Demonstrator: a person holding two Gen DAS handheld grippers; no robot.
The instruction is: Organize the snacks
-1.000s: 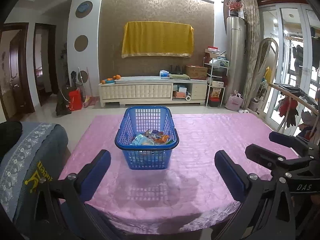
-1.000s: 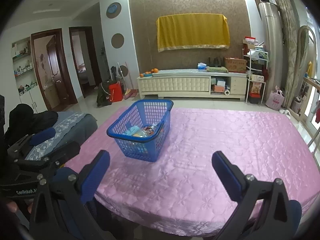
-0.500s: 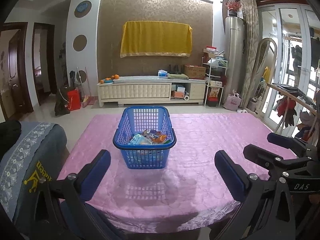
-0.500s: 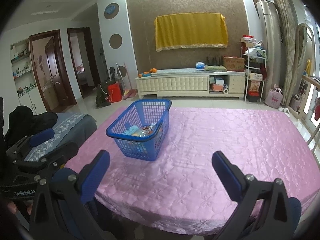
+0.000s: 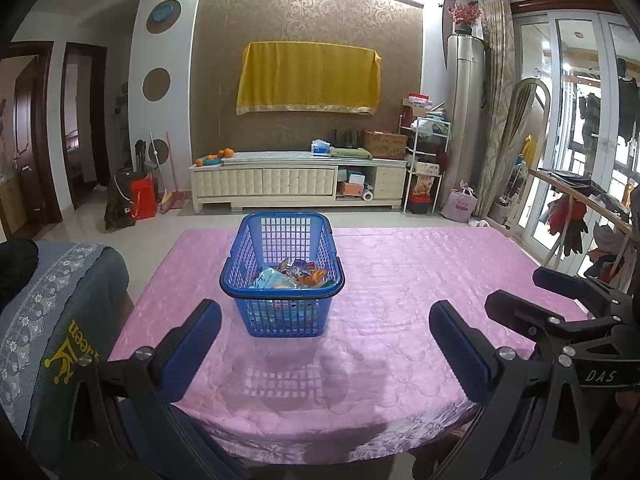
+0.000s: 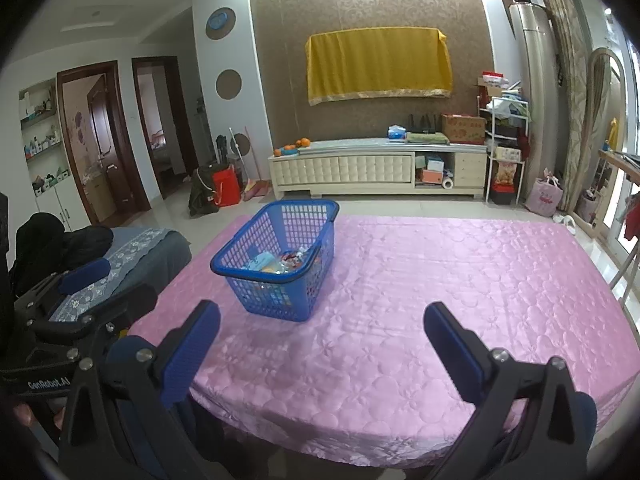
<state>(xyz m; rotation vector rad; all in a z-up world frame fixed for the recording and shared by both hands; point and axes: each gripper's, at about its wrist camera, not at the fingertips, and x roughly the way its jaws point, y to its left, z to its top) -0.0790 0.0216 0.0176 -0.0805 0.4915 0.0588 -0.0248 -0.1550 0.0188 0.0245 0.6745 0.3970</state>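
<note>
I see the blue basket (image 5: 282,276) upright on the pink tablecloth (image 5: 400,300), snack packets (image 5: 288,276) heaped inside, while my left gripper (image 5: 324,344) and right gripper (image 6: 320,344) hover spread wide, empty.

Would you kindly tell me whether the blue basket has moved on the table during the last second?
No. The blue basket sits at the same spot against the far edge of the pink tablecloth; only the view itself drifts slightly.
</note>
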